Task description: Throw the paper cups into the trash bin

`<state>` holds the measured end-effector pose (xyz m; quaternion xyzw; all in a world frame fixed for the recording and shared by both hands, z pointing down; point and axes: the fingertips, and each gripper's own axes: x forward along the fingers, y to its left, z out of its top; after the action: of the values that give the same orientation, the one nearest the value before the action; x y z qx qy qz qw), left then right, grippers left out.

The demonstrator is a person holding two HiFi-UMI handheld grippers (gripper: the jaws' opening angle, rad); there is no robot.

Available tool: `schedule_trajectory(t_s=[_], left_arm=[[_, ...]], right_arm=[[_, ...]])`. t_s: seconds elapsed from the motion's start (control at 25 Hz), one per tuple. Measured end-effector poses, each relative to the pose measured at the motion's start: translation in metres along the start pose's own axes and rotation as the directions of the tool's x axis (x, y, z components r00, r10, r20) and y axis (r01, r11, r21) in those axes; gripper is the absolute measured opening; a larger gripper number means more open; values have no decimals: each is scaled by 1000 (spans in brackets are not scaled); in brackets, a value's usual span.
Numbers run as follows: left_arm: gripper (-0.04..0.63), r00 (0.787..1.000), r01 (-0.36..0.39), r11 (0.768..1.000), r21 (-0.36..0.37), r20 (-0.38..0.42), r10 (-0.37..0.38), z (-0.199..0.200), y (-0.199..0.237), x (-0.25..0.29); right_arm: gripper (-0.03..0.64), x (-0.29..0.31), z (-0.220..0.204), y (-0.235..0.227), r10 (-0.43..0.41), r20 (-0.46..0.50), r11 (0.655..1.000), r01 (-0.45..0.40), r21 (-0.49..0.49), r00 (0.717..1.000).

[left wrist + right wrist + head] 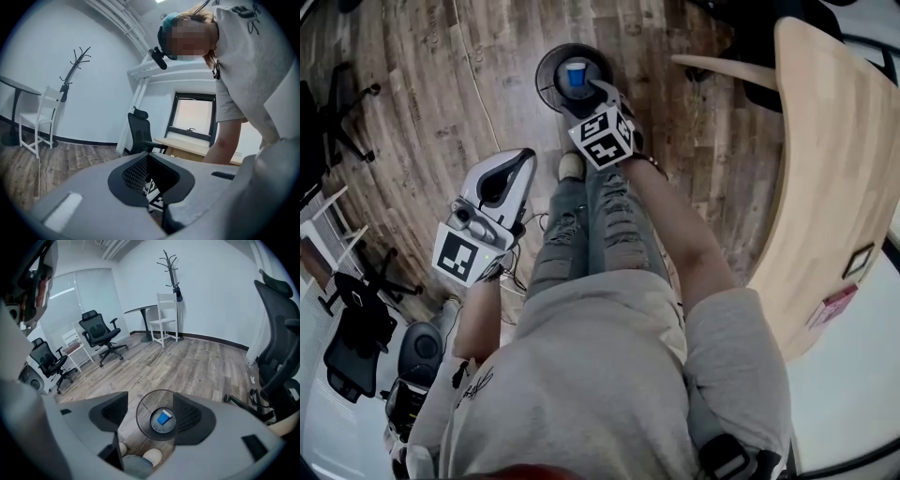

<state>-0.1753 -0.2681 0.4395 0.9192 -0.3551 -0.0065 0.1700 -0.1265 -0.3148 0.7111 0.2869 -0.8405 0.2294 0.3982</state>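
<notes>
A round black trash bin [551,82] stands on the wood floor just ahead of the person's feet, with a blue paper cup [575,74] lying inside it. My right gripper [602,92] hangs over the bin's near rim. In the right gripper view its jaws stand wide apart with nothing between them, and the bin [143,416] and blue cup [163,418] show through the gap of the right gripper [150,411]. My left gripper [520,159] is held off to the left at hip height, away from the bin. The left gripper [152,187] points up into the room, jaws together and empty.
A curved light-wood table [834,169] fills the right side. Black office chairs [352,337] stand at the lower left, another chair [342,112] at the far left. A thin cable [473,75] runs across the floor. A coat rack [172,268] and white chair [165,317] stand by the far wall.
</notes>
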Motion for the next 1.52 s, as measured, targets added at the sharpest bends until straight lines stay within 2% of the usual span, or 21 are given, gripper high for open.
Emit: schedule_trajectory(t_s=[0.52,0.68,0.88,1.52], left_arm=[[3,1000,-2,999,32,30,1,35,-13,-1],[3,1000,12,998,56,25,-14,46,-20,2],[3,999,11,997,74,33,-14,61,-23,-2],[3,997,38,991,128,58,-46,95,-42,-14]], right_arm=[[291,-54,41,20,33,86,999,-31,-22,996],[291,-75,57,19,22,111,999,-18,-35,994],[291,-95,71,23,29,161,999,-26,-18,987],[291,-159,110,31,-28,253,1000,27,6,967]])
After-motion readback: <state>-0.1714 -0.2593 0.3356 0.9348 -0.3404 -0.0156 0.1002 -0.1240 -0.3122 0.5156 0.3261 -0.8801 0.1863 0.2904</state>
